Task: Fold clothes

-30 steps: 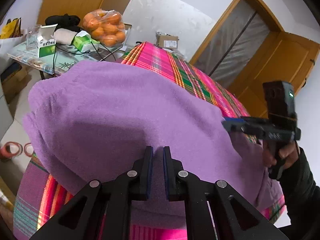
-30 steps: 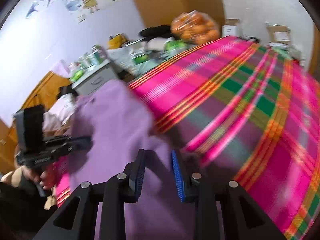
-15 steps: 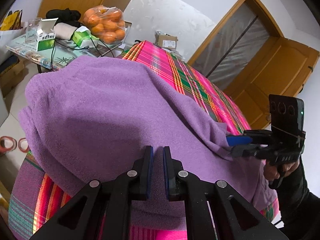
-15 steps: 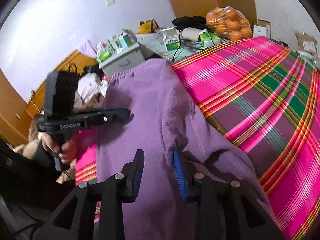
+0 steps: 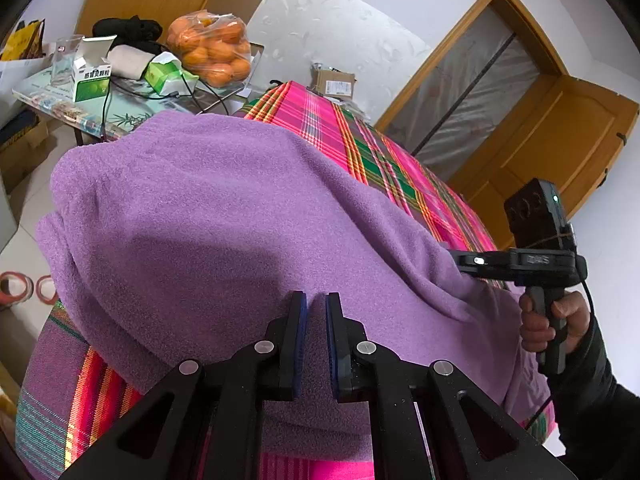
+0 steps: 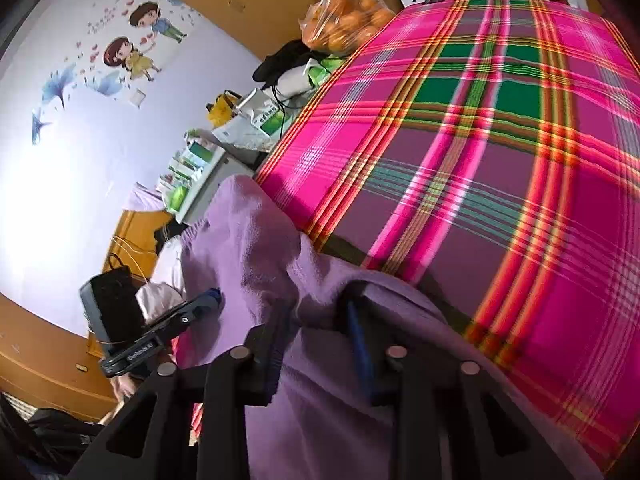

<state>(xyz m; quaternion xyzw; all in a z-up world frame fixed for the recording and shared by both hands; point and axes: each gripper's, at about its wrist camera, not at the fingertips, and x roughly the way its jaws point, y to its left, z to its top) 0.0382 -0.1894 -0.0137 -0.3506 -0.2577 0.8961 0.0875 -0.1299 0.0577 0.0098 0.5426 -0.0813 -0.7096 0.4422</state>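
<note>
A purple fleece garment (image 5: 220,220) lies heaped on the pink plaid bedspread (image 5: 400,168), draping over its near edge. My left gripper (image 5: 316,320) is shut on a fold of the garment at the near side, with the fabric pinched between its blue pads. In the right wrist view the garment (image 6: 248,248) bunches up between the fingers of my right gripper (image 6: 320,320), whose jaws are closing on that fold; cloth covers part of the left finger. From the left wrist view, the right gripper (image 5: 460,264) has its tips buried in the garment's far right edge.
A side table (image 5: 48,96) beside the bed holds a bag of oranges (image 5: 212,52), green boxes (image 5: 92,76) and cables. A cardboard box (image 5: 334,82) sits beyond the bed. A wooden door (image 5: 560,140) stands at right. A person's hand (image 5: 540,320) grips the right tool's handle.
The right gripper rolled and sank into the garment's edge, and its jaws now pinch a fold of it. The left gripper kept still, shut on the cloth.
</note>
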